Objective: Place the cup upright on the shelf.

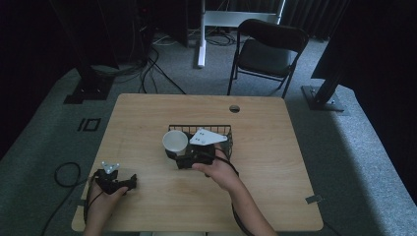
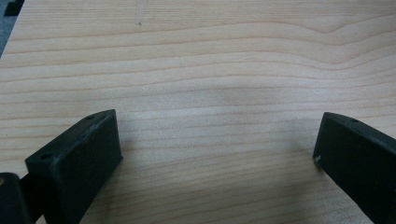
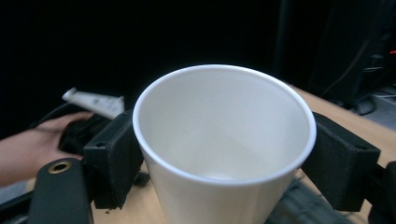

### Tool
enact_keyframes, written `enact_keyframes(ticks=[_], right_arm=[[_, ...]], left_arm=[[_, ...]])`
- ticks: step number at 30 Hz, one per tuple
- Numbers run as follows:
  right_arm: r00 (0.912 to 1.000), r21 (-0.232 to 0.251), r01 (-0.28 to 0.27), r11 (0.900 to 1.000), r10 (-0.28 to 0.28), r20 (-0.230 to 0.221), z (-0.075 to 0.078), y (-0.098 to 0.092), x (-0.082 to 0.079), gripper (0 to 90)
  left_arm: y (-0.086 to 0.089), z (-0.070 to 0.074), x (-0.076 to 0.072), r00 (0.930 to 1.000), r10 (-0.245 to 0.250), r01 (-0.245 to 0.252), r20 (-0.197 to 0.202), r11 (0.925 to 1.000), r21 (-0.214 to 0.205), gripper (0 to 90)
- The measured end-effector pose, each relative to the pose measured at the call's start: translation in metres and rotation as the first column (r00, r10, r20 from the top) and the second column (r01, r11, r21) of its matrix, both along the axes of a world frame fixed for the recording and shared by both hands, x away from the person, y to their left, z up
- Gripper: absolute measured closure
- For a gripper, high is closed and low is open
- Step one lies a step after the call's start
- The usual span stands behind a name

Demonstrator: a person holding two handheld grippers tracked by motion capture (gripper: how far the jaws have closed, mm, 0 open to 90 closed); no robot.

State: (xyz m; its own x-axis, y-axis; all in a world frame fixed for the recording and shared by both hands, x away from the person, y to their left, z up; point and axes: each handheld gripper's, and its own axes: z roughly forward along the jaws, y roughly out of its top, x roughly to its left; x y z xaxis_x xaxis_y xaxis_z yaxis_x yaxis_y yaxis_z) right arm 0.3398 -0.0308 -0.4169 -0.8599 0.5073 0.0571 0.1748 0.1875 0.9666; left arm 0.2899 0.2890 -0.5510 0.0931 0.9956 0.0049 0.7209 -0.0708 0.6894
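Observation:
A white paper cup point(image 1: 175, 141) stands upright with its mouth open, just left of a black wire basket point(image 1: 201, 127) in the middle of the wooden table point(image 1: 147, 113). My right gripper point(image 1: 176, 150) is shut on the cup, one black jaw on each side wall. In the right gripper view the cup point(image 3: 219, 140) looks empty inside, between the right gripper's point(image 3: 224, 154) jaws. My left gripper point(image 1: 131, 183) rests low at the table's front left, open. Its jaws stand wide apart over bare wood in the left gripper view point(image 2: 217, 144).
A black folding chair point(image 1: 268, 51) stands beyond the table's far edge. A cable hole point(image 1: 234, 108) sits near the far right of the table. Cables point(image 1: 66, 174) lie on the floor at the left. The other hand point(image 3: 28, 149) shows at the left of the right gripper view.

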Motion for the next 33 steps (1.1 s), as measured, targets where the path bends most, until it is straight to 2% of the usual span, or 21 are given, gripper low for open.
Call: enact_keyframes(ticks=[3, 5, 9, 10, 12, 16, 17, 19, 26, 31, 33], right_arm=[[0.9973, -0.001, 0.071, 0.9975, -0.071, 0.021, 0.008, -0.009, 0.008, 19.2], [0.9905, -0.026, 0.129, 0.9913, -0.127, 0.052, 0.011, -0.015, 0.013, 19.2], [0.9836, -0.017, 0.174, 0.9847, -0.172, 0.052, 0.011, -0.023, 0.02, 19.3], [0.9706, -0.019, 0.235, 0.9718, -0.233, 0.06, 0.011, -0.031, 0.026, 19.3], [0.9578, -0.005, 0.285, 0.9586, -0.284, 0.043, 0.01, -0.038, 0.032, 19.2], [0.9289, 0.0, 0.37, 0.929, -0.37, 0.015, 0.003, -0.052, 0.043, 19.3], [0.9243, -0.012, 0.382, 0.9243, -0.381, 0.012, 0.0, -0.054, 0.045, 19.2], [0.9094, -0.037, 0.416, 0.9086, -0.416, 0.016, -0.007, -0.059, 0.049, 19.2], [0.8789, -0.081, 0.474, 0.8766, -0.477, -0.012, -0.029, -0.065, 0.055, 19.2], [0.8694, -0.102, 0.491, 0.8652, -0.494, -0.005, -0.039, -0.065, 0.056, 19.2], [0.8705, -0.105, 0.488, 0.8666, -0.492, -0.015, -0.042, -0.066, 0.056, 19.2]], left_arm=[[0.0, 0.0, 0.0, 1.0, 0.0, 0.0, 0.0, 1.0, 0.0, 1.0], [0.0, 0.0, 0.0, 1.0, -0.001, 0.001, -0.001, 1.0, 0.0, 1.1], [0.0, 0.0, 0.0, 1.0, -0.001, 0.001, -0.003, 1.0, 0.0, 1.0], [0.0, 0.0, 0.0, 1.0, -0.001, 0.001, -0.002, 1.0, 0.0, 1.0], [0.0, 0.0, 0.0, 1.0, 0.0, 0.0, 0.0, 1.0, 0.0, 1.1], [0.0, 0.0, 0.0, 1.0, 0.0, 0.0, 0.0, 1.0, 0.0, 1.0], [0.0, 0.0, 0.0, 1.0, 0.0, 0.0, 0.0, 1.0, 0.001, 1.0], [0.0, 0.0, 0.0, 1.0, 0.0, 0.0, -0.001, 1.0, 0.0, 1.0], [0.0, 0.0, 0.0, 1.0, 0.0, 0.0, 0.0, 1.0, 0.0, 1.0], [0.0, 0.0, 0.0, 1.0, 0.001, -0.001, 0.0, 1.0, 0.0, 1.1], [0.0, 0.0, 0.0, 1.0, 0.001, -0.001, 0.0, 1.0, 0.0, 1.1]])
